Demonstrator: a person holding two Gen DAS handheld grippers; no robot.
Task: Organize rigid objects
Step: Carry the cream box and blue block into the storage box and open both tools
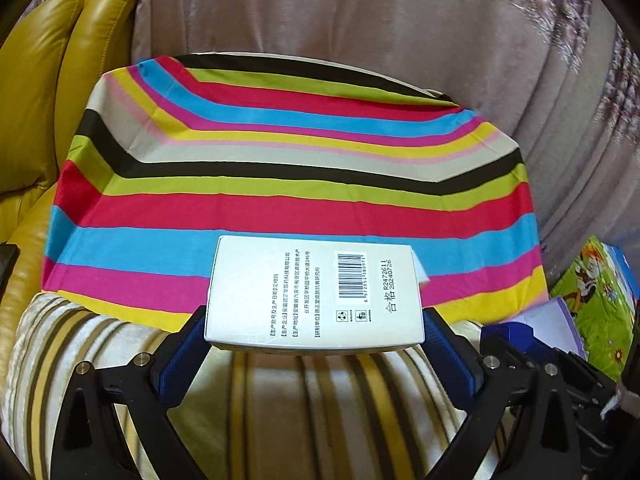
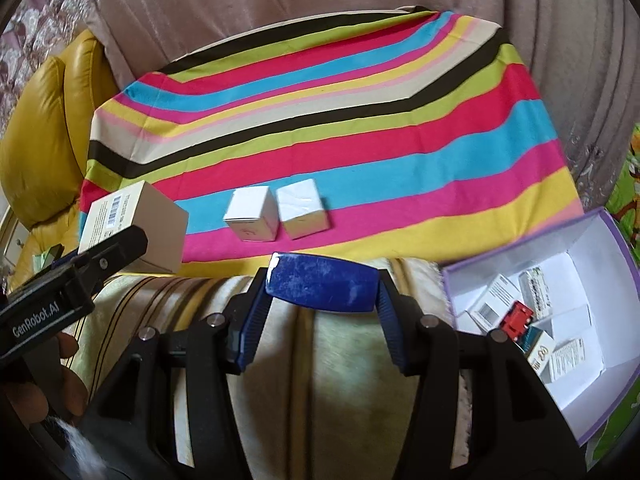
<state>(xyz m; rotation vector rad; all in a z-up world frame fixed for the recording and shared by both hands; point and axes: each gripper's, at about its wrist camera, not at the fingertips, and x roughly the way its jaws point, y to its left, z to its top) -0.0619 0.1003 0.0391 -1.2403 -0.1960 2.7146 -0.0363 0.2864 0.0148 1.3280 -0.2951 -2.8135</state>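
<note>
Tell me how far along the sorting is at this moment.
Done: several small cartons and a red item already lie in the purple bin. In hand: the left gripper clamps a white box, and the right gripper clamps a blue case. Left: two white cubes side by side on the striped cloth.

A home living room: yellow leather sofa, draped curtains.

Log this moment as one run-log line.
left hand-held gripper: shut on white carton | right hand-held gripper: shut on blue case | striped cloth: two white boxes | purple-rimmed box: holds cartons
</note>
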